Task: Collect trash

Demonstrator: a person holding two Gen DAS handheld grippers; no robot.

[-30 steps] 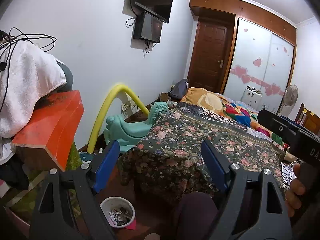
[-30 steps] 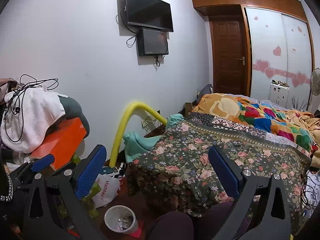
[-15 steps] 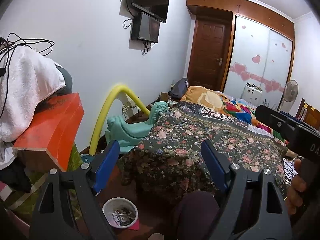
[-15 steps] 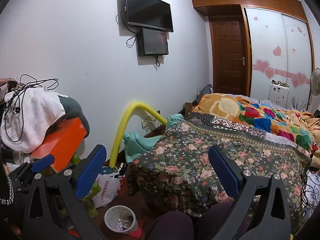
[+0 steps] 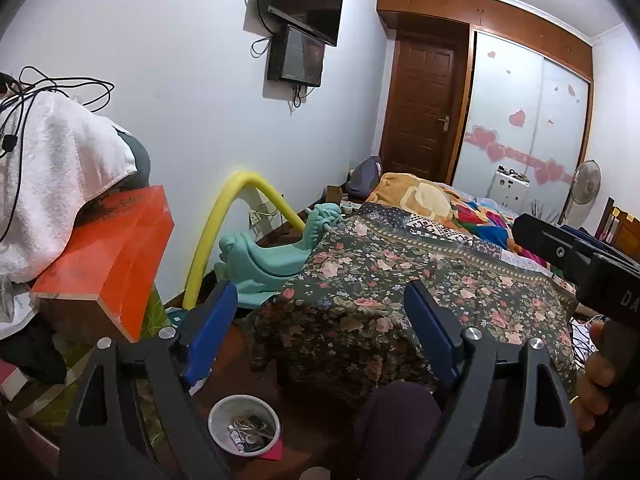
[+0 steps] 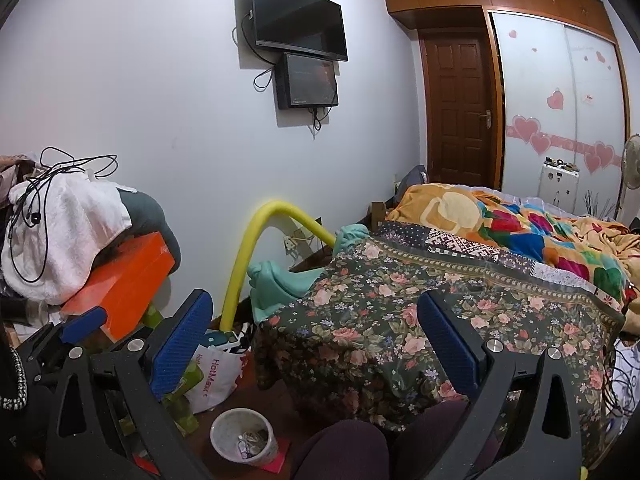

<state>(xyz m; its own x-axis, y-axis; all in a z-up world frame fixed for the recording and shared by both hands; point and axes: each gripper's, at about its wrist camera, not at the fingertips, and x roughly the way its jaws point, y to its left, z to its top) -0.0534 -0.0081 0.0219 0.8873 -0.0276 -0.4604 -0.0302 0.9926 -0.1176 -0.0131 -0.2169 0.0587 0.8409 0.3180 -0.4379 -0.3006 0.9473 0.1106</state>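
A small white waste bin (image 5: 244,424) stands on the dark floor below both grippers, with scraps and cord bits inside; the right wrist view shows the bin (image 6: 244,436) too. A pink paper (image 5: 272,450) lies under its edge. My left gripper (image 5: 318,292) hangs above the bin and its jaws are opening, with nothing between them. My right gripper (image 6: 316,300) is open and empty, aimed at the floral bedcover. A white plastic bag (image 6: 218,372) slumps on the floor left of the bin.
A bed with a floral cover (image 5: 400,288) fills the right. An orange box (image 5: 108,256) under a white towel (image 5: 52,176) with cables juts out at left. A yellow foam tube (image 5: 216,232) and a teal toy (image 5: 272,260) stand by the wall. A person's knee (image 6: 344,452) is below.
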